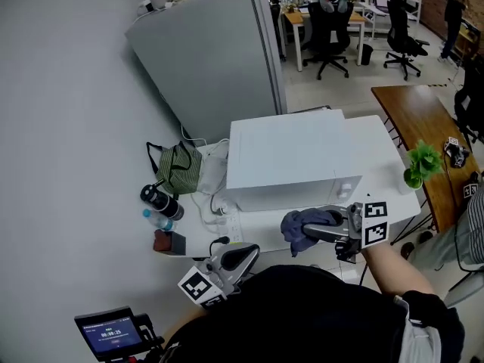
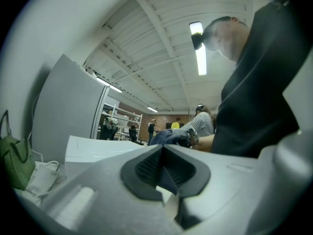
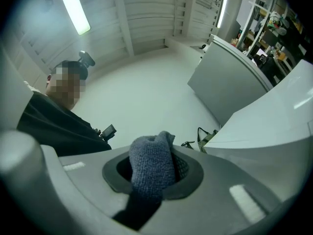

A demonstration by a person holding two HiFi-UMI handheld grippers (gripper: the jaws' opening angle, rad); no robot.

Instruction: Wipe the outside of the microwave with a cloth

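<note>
- Right gripper point(image 1: 327, 231) is clamped on one bunched blue cloth point(image 1: 304, 229), just short of the single white microwave point(image 1: 291, 161) ahead of it
- Left gripper point(image 1: 236, 259), off to its left, is closed on nothing
- Wiping seems about to begin; next, the cloth needs pressing flat against the microwave's front face

Plain white: microwave point(image 1: 291, 161), table point(image 1: 261, 221) under it. Dusky blue-grey, knitted weave: cloth point(image 1: 306, 228) in your right gripper point(image 1: 330, 231). Pale grey body, black-and-white square markers: right gripper, also your left gripper point(image 1: 240, 257), near left. Grey: fridge point(image 1: 212, 59), far left. Green with fine dark stripes: bag point(image 1: 180, 169), left of microwave. Bright green: plant point(image 1: 422, 163), right. Brown wood: desk point(image 1: 412, 116), far right. Black: your sleeve point(image 1: 302, 316).
</note>
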